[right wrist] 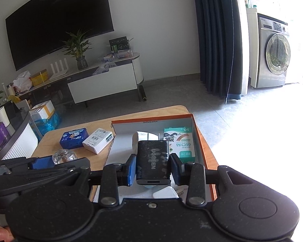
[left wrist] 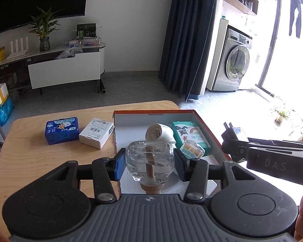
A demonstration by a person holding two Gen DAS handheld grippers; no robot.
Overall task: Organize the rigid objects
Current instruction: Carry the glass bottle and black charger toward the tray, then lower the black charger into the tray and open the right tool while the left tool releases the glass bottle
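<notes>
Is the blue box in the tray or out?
Out. The blue box sits on the wooden table, left of the tray.

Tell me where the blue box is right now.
The blue box sits on the wooden table, left of the white carton and outside the orange-rimmed box.

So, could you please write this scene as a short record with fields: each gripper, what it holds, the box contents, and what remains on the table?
left gripper: shut on clear glass bottle, cap toward the camera, above the box's near end
right gripper: shut on dark UGREEN charger, above the box
orange-rimmed box: holds green plaster box, white rounded object, cotton swab container
wooden table: blue case and white carton left of the box, close together
</notes>
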